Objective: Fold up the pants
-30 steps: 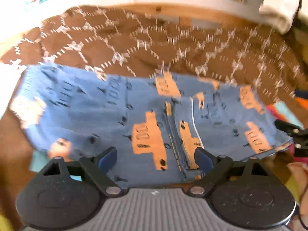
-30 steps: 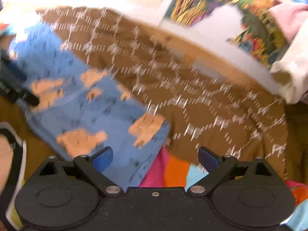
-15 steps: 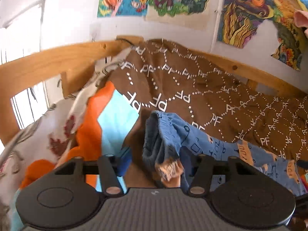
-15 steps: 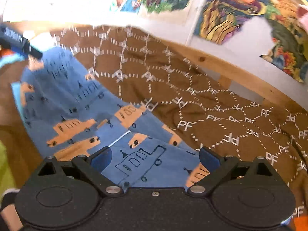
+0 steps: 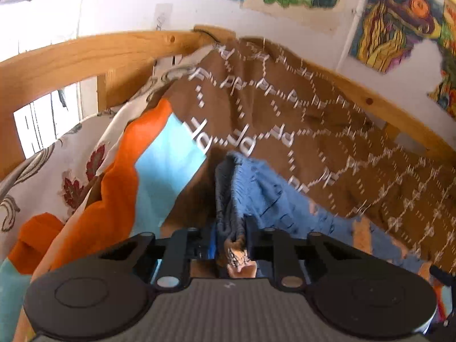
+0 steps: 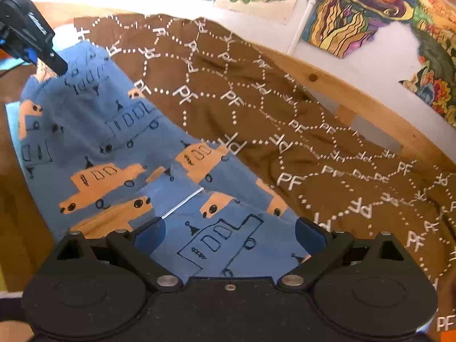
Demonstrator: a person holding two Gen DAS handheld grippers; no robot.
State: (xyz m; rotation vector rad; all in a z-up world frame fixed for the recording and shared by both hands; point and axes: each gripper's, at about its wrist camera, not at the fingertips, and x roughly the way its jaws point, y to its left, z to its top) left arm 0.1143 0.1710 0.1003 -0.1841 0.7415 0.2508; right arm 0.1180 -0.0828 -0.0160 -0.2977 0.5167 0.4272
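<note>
2 claws are at the blue pants [image 6: 119,142]. Close up, the left claw [image 5: 230,242] pinches one bunched end tight. The right claw [image 6: 230,233] is wide open over the other end. Farther back, the pants lie on a brown blanket [image 6: 285,119].

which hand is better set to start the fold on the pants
Left. The left tongs are already shut on one end of the blue pants. The right tongs are open over the pants' other end, gripping nothing.
</note>
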